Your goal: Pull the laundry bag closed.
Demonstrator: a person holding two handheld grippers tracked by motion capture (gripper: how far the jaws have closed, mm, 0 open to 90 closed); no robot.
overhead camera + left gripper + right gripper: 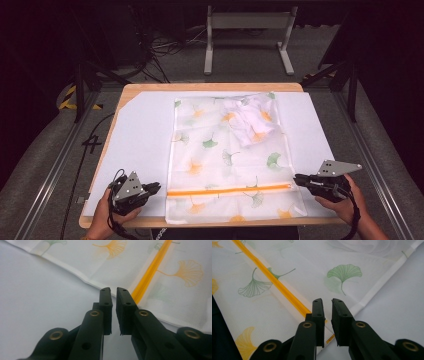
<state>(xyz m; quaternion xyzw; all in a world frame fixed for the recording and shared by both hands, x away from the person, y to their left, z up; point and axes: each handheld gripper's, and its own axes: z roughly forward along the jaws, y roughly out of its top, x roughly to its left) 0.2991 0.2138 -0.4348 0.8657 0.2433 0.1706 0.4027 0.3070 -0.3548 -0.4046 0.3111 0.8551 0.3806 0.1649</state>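
Here, at the near left of the table (150, 89), the left gripper (156, 187) lies just beside the left end of the mesh bag (225, 150); its jaws stand a narrow slit apart with nothing between them, and in the left gripper view they hang over the white sheet (37, 295) just short of the bag's hem. The bag lies flat in the middle of the white sheet; it is thin, see-through white mesh printed with green and orange ginkgo leaves, and an orange zipper (229, 190) runs across it near its near edge. Inside it, towards the far right corner, sits a crumpled white cloth (250, 120). At the right end of the zipper, the right gripper (298, 178) points inward; its jaws are likewise parted by a small gap, gripping nothing, poised just above the zipper's end at the bag's corner.
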